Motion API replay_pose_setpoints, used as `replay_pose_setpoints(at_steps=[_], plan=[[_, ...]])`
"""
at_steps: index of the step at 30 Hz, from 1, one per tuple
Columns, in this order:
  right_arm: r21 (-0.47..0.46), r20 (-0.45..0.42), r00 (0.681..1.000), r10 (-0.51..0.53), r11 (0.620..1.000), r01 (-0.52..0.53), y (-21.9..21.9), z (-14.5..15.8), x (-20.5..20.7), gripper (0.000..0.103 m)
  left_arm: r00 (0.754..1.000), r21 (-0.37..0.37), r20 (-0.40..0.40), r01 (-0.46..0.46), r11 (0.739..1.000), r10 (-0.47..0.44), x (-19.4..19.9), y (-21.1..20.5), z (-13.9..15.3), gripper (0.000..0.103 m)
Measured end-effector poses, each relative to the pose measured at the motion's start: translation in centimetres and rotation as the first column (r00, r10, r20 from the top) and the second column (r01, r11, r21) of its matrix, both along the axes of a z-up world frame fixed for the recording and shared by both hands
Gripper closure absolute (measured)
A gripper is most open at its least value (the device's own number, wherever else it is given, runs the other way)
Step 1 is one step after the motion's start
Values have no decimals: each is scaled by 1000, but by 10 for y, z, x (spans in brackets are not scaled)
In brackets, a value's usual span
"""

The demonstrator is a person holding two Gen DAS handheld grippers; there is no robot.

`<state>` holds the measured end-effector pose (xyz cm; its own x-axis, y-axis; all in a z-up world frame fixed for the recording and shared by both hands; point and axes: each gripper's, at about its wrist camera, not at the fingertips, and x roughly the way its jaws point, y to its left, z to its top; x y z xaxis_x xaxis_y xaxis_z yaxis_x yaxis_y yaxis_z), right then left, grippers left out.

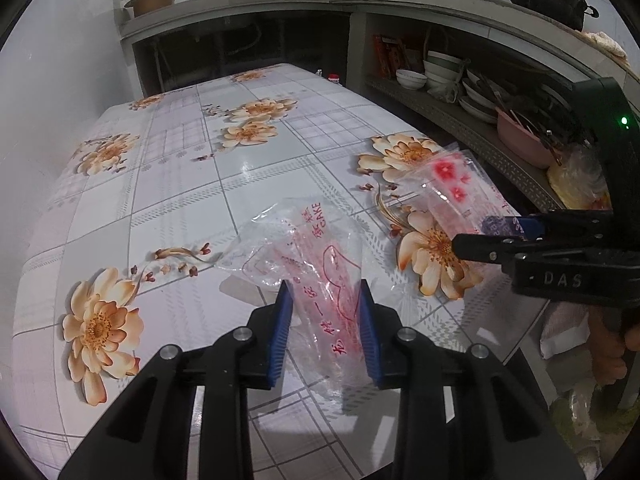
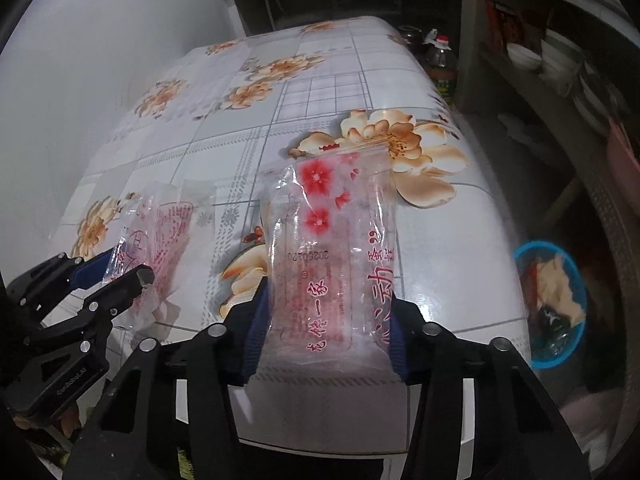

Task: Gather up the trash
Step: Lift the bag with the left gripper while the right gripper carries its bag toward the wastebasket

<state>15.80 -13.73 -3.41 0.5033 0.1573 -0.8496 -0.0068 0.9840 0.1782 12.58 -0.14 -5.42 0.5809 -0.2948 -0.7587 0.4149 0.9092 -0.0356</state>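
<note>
Two clear plastic wrappers with red print lie near the front of a table [image 1: 180, 184] under a flowered cloth. The cake wrapper [image 1: 316, 248] runs back between the blue pads of my left gripper [image 1: 325, 320], and both pads press its sides. In the right wrist view this gripper [image 2: 128, 266] shows at the left with that wrapper [image 2: 160, 232] in it. The flower wrapper [image 2: 328, 240] stands tilted between the pads of my right gripper [image 2: 326, 332], which squeeze its edges. The left wrist view shows the right gripper [image 1: 486, 232] at the table's right edge with the flower wrapper [image 1: 444, 184].
A blue basin [image 2: 550, 304] with scraps sits on the floor right of the table. Shelves with bowls [image 1: 440, 72] and a pink basin [image 1: 520, 136] run along the right. An oil bottle [image 2: 440, 64] stands past the far right corner. A wall bounds the left.
</note>
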Motion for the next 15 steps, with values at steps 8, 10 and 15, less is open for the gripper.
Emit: replay_pose_setpoints(at_steps=[8,10,15], plan=[[47,26,999,-28,999,26,-10,9,-3,61,1000,0,16,-3,1000,3,-1,2,4,73],[60,33,999,-35,998,33,-13,12,-4,61,1000,-2,19,-4,1000,5,-2,2,6,73],[87,56,997,-55,995,50,-22,19,-8,62,1000,-10,22,-4,1000,4,-3,1,10,77]])
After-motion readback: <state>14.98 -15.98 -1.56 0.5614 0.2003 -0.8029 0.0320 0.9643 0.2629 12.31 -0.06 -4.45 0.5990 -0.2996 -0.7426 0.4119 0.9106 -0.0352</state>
